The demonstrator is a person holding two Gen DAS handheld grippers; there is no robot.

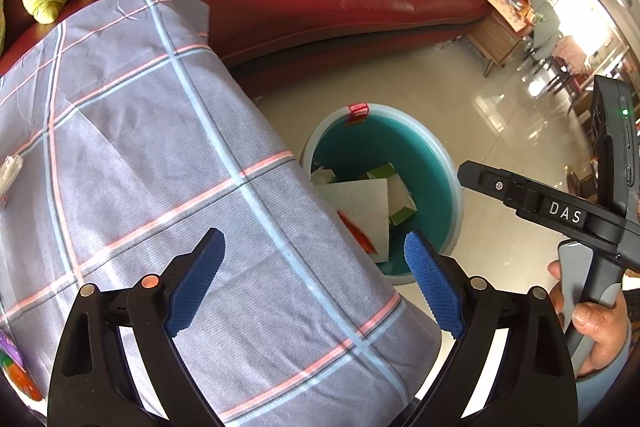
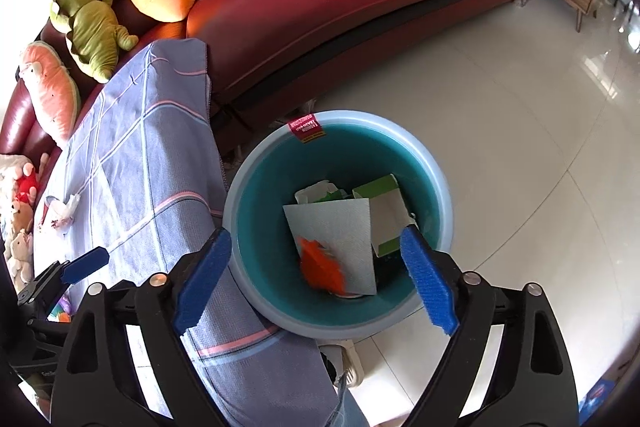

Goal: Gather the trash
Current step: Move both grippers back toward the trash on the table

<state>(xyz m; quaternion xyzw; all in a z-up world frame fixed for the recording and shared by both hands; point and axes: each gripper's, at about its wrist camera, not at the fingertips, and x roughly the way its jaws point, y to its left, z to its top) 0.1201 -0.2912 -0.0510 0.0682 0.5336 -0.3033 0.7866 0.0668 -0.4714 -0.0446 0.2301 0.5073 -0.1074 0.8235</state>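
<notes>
While the left gripper [image 1: 314, 279] hung released over the checked cloth [image 1: 160, 155], the right gripper [image 2: 316, 279] gaped empty above the teal bin [image 2: 248, 211], trash [image 2: 336, 239] inside at 12 o'clock.

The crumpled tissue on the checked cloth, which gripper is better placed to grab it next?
Probably left. The left gripper hangs open over the checked cloth where the tissue lies; the right gripper sits open above the bin.

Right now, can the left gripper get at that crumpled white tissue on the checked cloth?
Probably yes: the left gripper is open and empty, the tissue lies uncovered on the cloth, nothing between.
</notes>
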